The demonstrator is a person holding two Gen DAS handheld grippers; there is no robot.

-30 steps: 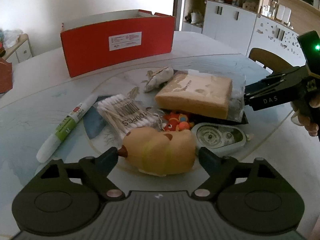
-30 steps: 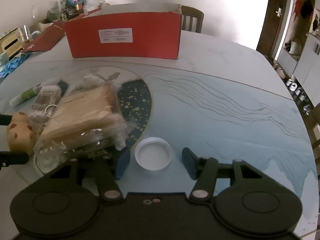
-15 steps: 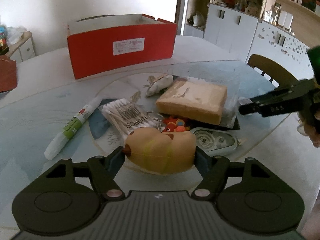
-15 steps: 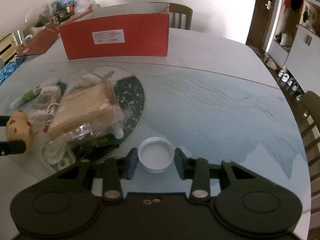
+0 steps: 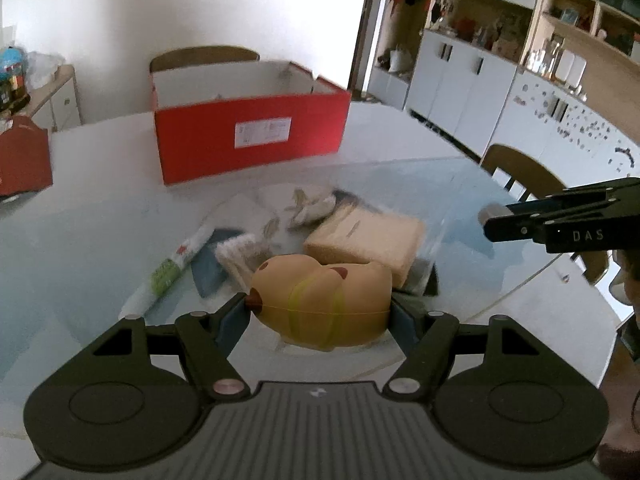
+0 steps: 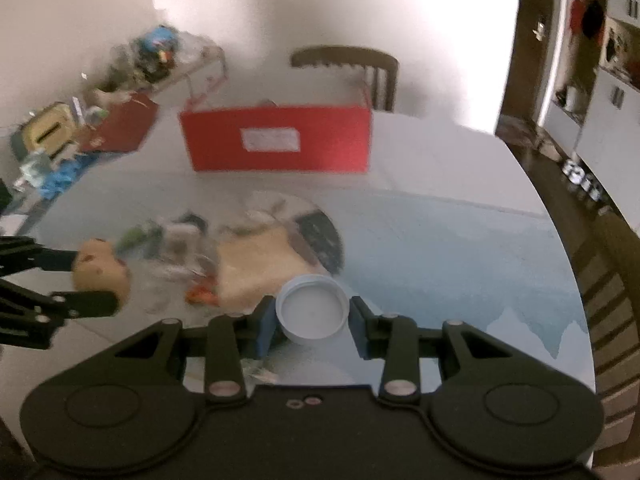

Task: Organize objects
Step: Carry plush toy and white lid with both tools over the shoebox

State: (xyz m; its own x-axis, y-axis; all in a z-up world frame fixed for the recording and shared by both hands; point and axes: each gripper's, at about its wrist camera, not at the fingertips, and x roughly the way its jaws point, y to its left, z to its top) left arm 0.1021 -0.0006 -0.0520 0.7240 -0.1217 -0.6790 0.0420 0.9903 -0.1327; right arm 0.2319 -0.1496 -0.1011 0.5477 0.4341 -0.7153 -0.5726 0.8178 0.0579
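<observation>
Both pairs of jaws are clenched on cargo. On my left gripper (image 5: 320,314) the pads press the two ends of the yellow squishy toy (image 5: 324,304), which I hold clear of the table (image 5: 100,240). On my right gripper (image 6: 312,318) the jaws pinch the rim of the white lid (image 6: 313,306), also off the surface.

As I read it, I am early in the job. The red box (image 5: 248,136) at the far side of the table looks like the place everything should go. From the left wrist view I see only its white inner walls, so I cannot tell whether anything is in it. Both loads are well short of the box, so neither is delivered.

What remains is most of the pile between me and the box:
- the bagged sponge (image 5: 364,240), just beyond the toy;
- the pen (image 5: 176,264), lying to the left of the heap;
- the pack of cotton swabs (image 5: 238,254), next to the pen;
- a pale crumpled item (image 5: 312,206) at the back, too blurred to name;
- something small and orange (image 6: 202,294) by the sponge, seen only from the right wrist.

I judge two items in transit, at least five to collect.
</observation>
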